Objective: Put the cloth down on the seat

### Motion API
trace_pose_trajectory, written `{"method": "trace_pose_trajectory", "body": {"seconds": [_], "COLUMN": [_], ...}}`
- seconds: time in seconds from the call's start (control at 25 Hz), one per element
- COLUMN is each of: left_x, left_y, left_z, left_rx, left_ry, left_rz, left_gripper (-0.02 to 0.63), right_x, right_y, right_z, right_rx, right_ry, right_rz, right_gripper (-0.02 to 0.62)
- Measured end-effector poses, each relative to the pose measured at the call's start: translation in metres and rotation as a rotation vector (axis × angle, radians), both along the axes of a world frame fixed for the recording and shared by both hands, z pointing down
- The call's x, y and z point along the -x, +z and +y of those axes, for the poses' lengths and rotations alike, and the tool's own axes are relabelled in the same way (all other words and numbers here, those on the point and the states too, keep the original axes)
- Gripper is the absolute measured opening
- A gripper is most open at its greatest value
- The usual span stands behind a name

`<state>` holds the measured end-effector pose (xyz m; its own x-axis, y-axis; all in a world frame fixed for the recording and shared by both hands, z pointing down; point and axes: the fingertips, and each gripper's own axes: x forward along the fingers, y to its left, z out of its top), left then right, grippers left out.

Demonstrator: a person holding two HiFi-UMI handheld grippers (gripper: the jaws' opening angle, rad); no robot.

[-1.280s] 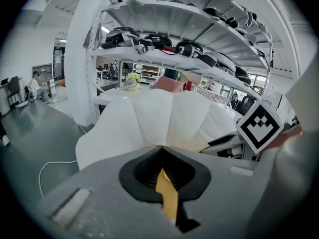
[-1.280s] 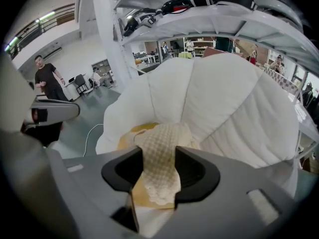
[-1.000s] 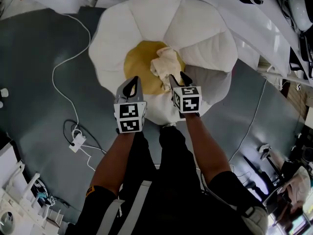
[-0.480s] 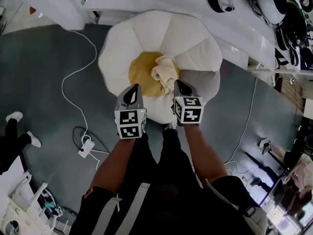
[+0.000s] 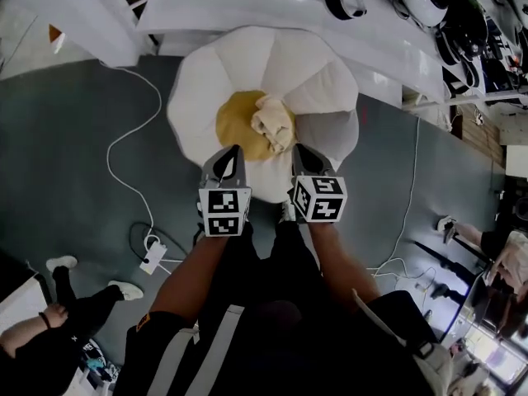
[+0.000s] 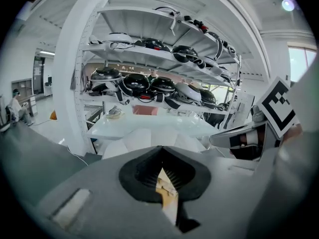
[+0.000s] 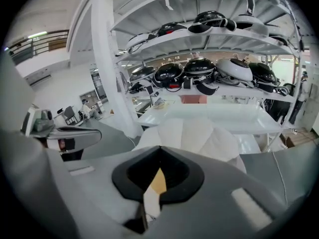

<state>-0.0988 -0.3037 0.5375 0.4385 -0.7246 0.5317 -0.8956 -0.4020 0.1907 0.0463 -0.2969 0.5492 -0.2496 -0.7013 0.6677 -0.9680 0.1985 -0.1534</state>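
Left gripper point(image 5: 227, 160) and right gripper point(image 5: 304, 158): hanging empty by the near petals of the flower-shaped cushion seat point(image 5: 219, 64), cloth point(image 5: 274, 122) already down.
Keeping both sets of jaws pressed together with nothing between them, the right pair just finishing closing on air. Hovering side by side, pointing forward and down at the seat, not touching the cloth. Leaving the cream cloth crumpled in a loose heap on the right part of the yellow centre pad point(image 5: 235, 124), butting against a white petal point(image 5: 318, 85), apart from both grippers. Reading that spot as deliberate: sitting in the dip between the petals, so unlikely to be sliding off. Judging the placing as done, with nothing left needing a grip, hence closing up empty.
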Motion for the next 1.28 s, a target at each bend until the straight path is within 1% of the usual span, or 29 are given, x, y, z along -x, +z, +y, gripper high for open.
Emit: {"method": "trace_pose_trajectory", "body": {"seconds": [0.2,0.52,0.84,1.04,1.16,1.28], "left_x": [-0.003,-0.022,-0.078,-0.109,-0.128,-0.139], "left_y": [-0.016,-0.056,-0.110,-0.143,-0.161,-0.172], "left_z": [0.027,0.080,0.153,0.200,0.232,0.258], "left_rx": [-0.012,-0.052,-0.118,-0.166,-0.193,-0.199], "left_ry": [0.014,-0.011,0.001,-0.013,-0.013,-0.025], "left_rz": [-0.001,0.018,0.030,0.036,0.039,0.055], "left_gripper": [0.002,0.000,0.000,0.000,0.000,0.002], "right_x": [0.004,-0.011,-0.054,-0.085,-0.103,-0.113], "right_y": [-0.014,-0.054,-0.103,-0.134,-0.148,-0.160], "right_z": [0.031,0.077,0.152,0.194,0.222,0.246], "right_rx": [-0.002,-0.082,-0.162,-0.220,-0.240,-0.251], "right_ry": [-0.037,-0.118,-0.139,-0.149,-0.155,-0.172], "right_rz": [0.018,0.010,-0.028,-0.031,-0.038,-0.044], "right_gripper": [0.002,0.001,0.000,0.002,0.001,0.002]}}
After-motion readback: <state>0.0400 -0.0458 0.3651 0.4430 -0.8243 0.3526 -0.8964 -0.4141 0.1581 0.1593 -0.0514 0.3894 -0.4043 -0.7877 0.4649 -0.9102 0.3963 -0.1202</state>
